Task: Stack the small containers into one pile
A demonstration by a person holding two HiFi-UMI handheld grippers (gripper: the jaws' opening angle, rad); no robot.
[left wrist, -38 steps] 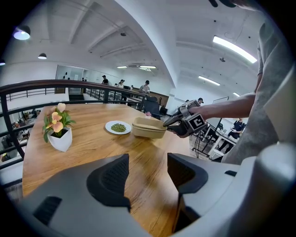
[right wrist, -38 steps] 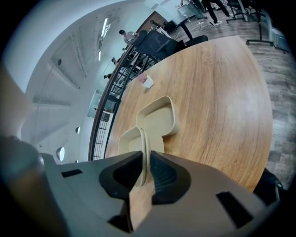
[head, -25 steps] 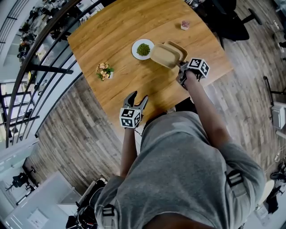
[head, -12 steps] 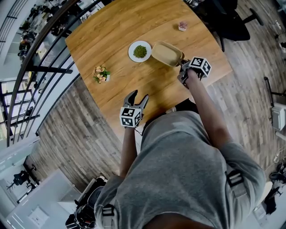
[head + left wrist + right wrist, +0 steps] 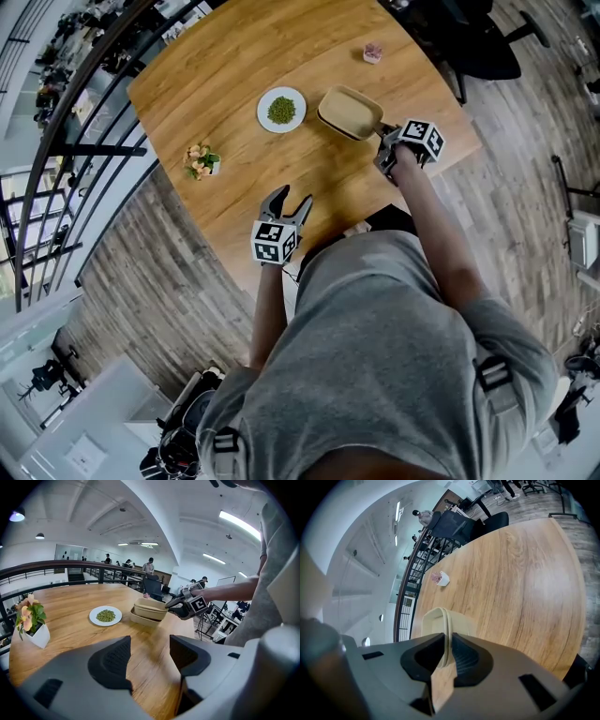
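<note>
Two beige small containers [image 5: 349, 112] sit nested on the wooden table [image 5: 234, 56]. In the left gripper view the upper container [image 5: 151, 606] rests slightly askew in the lower container [image 5: 142, 618]. My right gripper [image 5: 383, 139] is shut on the near rim of the upper container [image 5: 437, 620], which runs between its pads [image 5: 461, 656]. That same right gripper [image 5: 174, 604] shows at the stack's right side. My left gripper [image 5: 286, 201] stands open with nothing in it near the table's front edge, well short of the stack.
A white plate of green bits [image 5: 281, 109] lies just left of the stack. A small flower pot [image 5: 199, 159] stands at the table's left edge, and a small pink pot [image 5: 372, 52] at the far side. Black chairs [image 5: 483, 42] stand beyond the table.
The held container has moved from beside the other one to sit inside it, so the two now read as one stack. The left gripper has stayed put.
</note>
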